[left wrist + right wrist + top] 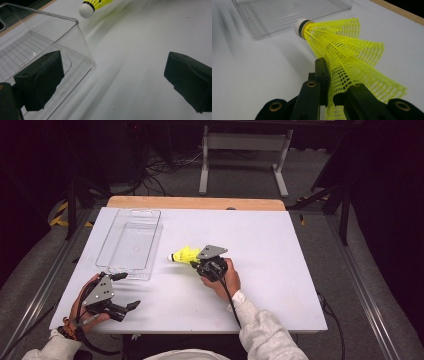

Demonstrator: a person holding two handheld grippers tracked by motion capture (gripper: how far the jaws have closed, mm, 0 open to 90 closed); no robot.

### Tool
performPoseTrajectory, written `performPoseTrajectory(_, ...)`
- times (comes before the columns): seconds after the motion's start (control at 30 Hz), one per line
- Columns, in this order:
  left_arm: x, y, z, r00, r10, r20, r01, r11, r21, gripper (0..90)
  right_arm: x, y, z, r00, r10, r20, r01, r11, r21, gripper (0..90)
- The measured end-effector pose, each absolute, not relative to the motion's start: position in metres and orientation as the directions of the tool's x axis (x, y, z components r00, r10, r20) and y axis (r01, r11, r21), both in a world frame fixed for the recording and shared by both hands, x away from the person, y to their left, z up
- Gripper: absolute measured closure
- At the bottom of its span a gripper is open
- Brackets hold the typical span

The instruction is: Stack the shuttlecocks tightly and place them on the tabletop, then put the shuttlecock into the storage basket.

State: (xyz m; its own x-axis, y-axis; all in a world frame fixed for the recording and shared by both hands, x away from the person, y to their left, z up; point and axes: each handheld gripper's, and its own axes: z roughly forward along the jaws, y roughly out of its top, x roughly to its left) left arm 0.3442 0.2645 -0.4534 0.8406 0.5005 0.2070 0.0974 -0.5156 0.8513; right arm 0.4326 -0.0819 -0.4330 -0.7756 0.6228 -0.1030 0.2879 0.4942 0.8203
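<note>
While the left gripper [123,291] sits at the lower left of the high view with jaws spread wide, just below the clear plastic tray [131,239], the right gripper [196,263] at centre clamps the yellow shuttlecock [183,255] by its skirt, cork pointing toward the tray.

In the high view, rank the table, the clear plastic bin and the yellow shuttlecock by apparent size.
1. Table
2. Clear plastic bin
3. Yellow shuttlecock, clamped by the right gripper
</note>
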Motion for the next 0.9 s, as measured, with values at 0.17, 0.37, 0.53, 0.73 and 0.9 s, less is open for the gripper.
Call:
performPoseTrajectory(0.17,0.343,0.266,-0.454,0.84,0.501,0.209,0.097,-0.517,0.851,3.4,0.432,-0.086,-0.43,-0.77,0.629,-0.104,0.284,0.485,0.827,86.6)
performPoseTrajectory(0.37,0.34,0.269,-0.454,0.834,0.512,0.206,0.104,-0.512,0.852,3.4,0.432,-0.088,-0.425,-0.767,0.632,-0.112,0.272,0.478,0.835,86.7)
performPoseTrajectory(0.53,0.337,0.271,-0.454,0.828,0.521,0.206,0.109,-0.511,0.852,3.4,0.433,-0.09,-0.422,-0.767,0.633,-0.109,0.268,0.469,0.842,86.7)
performPoseTrajectory(0.73,0.339,0.272,-0.453,0.825,0.525,0.21,0.108,-0.51,0.853,3.4,0.434,-0.091,-0.418,-0.769,0.63,-0.11,0.258,0.463,0.848,86.7)
performPoseTrajectory(0.9,0.338,0.27,-0.454,0.828,0.52,0.208,0.108,-0.512,0.852,3.4,0.433,-0.095,-0.417,-0.764,0.637,-0.105,0.262,0.455,0.851,86.8)
